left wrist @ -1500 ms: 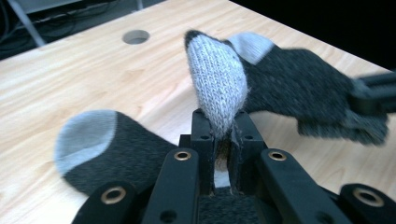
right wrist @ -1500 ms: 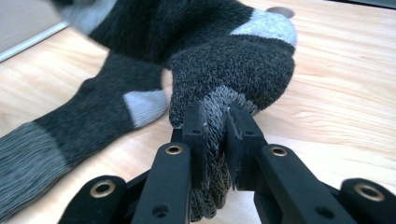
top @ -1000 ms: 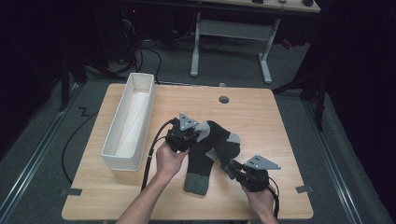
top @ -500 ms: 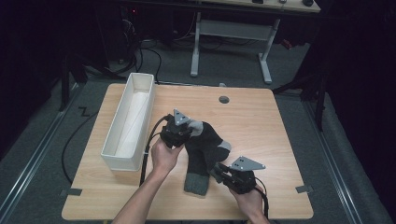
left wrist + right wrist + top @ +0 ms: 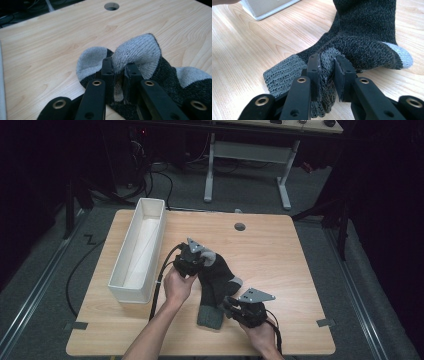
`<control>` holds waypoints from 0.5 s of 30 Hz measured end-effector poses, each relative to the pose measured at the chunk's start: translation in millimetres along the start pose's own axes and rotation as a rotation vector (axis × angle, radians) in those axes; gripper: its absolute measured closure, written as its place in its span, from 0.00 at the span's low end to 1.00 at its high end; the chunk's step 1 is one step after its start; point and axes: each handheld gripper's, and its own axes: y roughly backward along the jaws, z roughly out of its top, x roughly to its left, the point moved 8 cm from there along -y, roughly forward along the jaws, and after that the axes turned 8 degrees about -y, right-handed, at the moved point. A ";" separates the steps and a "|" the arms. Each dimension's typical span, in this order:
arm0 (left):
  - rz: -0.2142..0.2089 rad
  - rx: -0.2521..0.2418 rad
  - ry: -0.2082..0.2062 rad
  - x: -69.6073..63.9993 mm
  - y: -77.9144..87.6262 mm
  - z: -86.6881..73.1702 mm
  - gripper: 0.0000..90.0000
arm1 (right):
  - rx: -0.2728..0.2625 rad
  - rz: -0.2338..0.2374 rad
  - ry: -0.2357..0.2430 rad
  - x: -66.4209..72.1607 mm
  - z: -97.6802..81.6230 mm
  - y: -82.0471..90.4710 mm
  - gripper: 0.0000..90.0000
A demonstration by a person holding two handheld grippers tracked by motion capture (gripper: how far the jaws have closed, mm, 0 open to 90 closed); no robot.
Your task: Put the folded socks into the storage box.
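Two knitted, grey-toed socks (image 5: 216, 279)

Coarse knitted sock (image 5: 216, 280), smooth matt wooden table (image 5: 280, 250), white plastic bin (image 5: 136, 251)

In the high view the socks (image 5: 216, 285) lie stacked on the worktop (image 5: 280, 255), and how many layers there are cannot be told. The left hand-held gripper (image 5: 196, 261) covers their grey toe end there, and the person's left hand (image 5: 177, 286) hides the gripper's lower body. The right hand-held gripper (image 5: 231, 306) has its grey plate over its jaws, so the pinch on the cuff is hidden from above. Both forearms are cut off by the bottom edge. In the left gripper view the white bin (image 5: 1, 95) is a sliver at the left edge. In the right gripper view the bin (image 5: 265, 7) is cut by the top edge. The room beyond the worktop is too dark to read.
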 end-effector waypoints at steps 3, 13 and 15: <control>0.017 0.012 0.012 5.4 -5.4 -7.0 0.88 | 0.003 0.004 -0.005 -1.4 -1.6 -2.5 0.81; 0.065 0.059 0.002 14.8 -16.4 -26.7 0.55 | -0.011 -0.003 -0.006 -3.0 -1.9 -2.8 0.63; 0.068 0.056 0.007 15.9 -15.6 -26.3 0.51 | -0.022 -0.008 -0.007 -3.9 0.2 -0.1 0.61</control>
